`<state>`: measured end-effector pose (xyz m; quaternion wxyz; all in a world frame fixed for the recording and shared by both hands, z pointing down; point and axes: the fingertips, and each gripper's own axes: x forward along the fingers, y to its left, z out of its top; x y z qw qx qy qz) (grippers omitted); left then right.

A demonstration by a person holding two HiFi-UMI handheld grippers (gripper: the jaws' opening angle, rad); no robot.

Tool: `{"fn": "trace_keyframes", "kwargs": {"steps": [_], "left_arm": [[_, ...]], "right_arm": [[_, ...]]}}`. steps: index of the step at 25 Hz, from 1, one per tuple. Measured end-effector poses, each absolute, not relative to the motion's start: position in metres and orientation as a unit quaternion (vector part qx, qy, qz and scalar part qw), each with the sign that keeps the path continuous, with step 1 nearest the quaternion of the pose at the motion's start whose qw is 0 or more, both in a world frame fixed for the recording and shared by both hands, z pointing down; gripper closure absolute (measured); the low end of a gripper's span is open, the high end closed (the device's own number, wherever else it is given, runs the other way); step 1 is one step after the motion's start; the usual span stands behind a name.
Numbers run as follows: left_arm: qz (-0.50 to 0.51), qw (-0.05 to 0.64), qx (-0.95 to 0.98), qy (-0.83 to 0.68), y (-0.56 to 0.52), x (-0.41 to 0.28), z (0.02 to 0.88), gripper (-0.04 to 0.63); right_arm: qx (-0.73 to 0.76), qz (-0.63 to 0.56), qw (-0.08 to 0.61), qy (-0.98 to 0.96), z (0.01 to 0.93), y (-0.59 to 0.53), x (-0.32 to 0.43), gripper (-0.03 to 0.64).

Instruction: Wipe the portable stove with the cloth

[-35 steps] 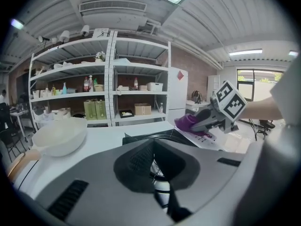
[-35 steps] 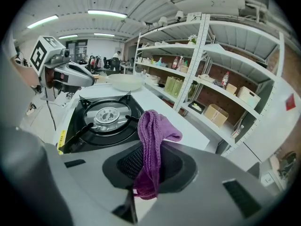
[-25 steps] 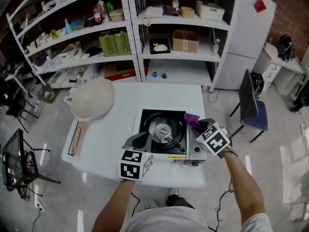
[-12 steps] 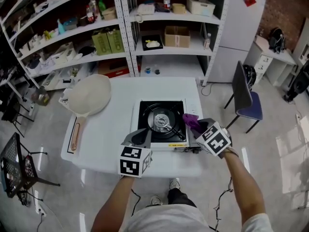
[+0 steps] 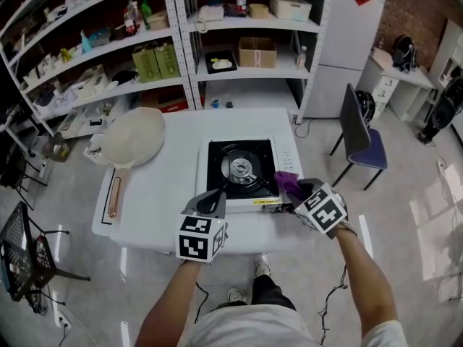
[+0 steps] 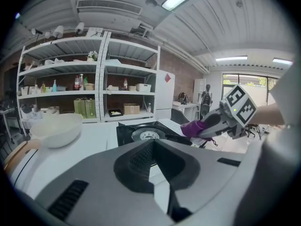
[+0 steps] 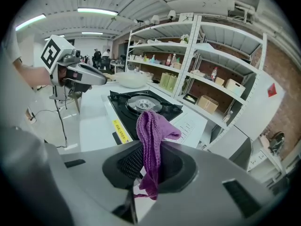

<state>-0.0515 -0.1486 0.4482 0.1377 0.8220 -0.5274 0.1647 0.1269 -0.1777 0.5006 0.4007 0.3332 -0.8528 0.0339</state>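
White laminate tabletop (image 5: pixel 166 190) carries the portable stove (image 5: pixel 242 166) near its front right. We judge the stove rigid and heavy enough to stay put under wiping, though its raised burner supports could snag fabric. Our left gripper (image 5: pixel 215 201) hovers at the stove's near-left corner, jaws pressed together on nothing. Our right gripper (image 5: pixel 295 191) clamps the purple cloth (image 7: pixel 150 135) by the stove's front right corner. It looks soft, light and limp, best held bunched. Only the right gripper view shows its tail hanging through the jaws.
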Motion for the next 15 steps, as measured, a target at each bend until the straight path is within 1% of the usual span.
{"fn": "trace_keyframes", "kwargs": {"steps": [8,15], "left_arm": [[0.163,0.139,0.824,-0.525,-0.135,-0.057,0.451,0.591],[0.160,0.138,0.824,-0.526,-0.134,-0.063,0.449,0.591]], "right_arm": [[0.343,0.039,0.398,-0.850,0.503,-0.155,0.129,0.552],[0.321,0.008,0.426,-0.846,0.496,-0.145,0.137,0.552]]}}
